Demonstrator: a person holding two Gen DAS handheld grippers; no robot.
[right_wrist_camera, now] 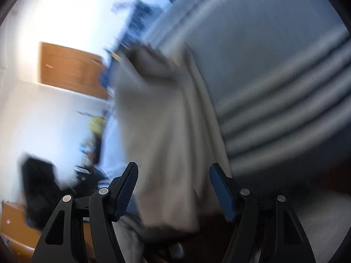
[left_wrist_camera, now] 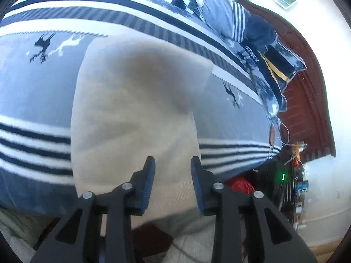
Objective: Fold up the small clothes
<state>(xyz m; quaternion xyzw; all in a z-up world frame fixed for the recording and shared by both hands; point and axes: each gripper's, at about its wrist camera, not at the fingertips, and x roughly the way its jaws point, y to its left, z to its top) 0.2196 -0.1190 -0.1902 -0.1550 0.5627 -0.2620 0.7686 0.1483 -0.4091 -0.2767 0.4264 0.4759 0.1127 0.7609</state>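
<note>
A beige garment [left_wrist_camera: 136, 109] lies spread on the striped blue-and-white bed cover [left_wrist_camera: 37, 100], with a grey shaded bulge near its middle. Its near hem hangs toward the bed's front edge. My left gripper [left_wrist_camera: 173, 164] is open just above that near hem, with cloth showing between the fingers. In the blurred right wrist view the same beige garment [right_wrist_camera: 166, 131] lies on the cover [right_wrist_camera: 274, 87]. My right gripper [right_wrist_camera: 174, 172] is open wide over its near end.
Pillows and dark folded clothes [left_wrist_camera: 241, 28] lie at the bed's far end by a dark wooden headboard [left_wrist_camera: 307, 100]. Cluttered items and a red object [left_wrist_camera: 240, 185] stand beside the bed. A wooden door [right_wrist_camera: 70, 70] and a dark shape [right_wrist_camera: 39, 186] show at left.
</note>
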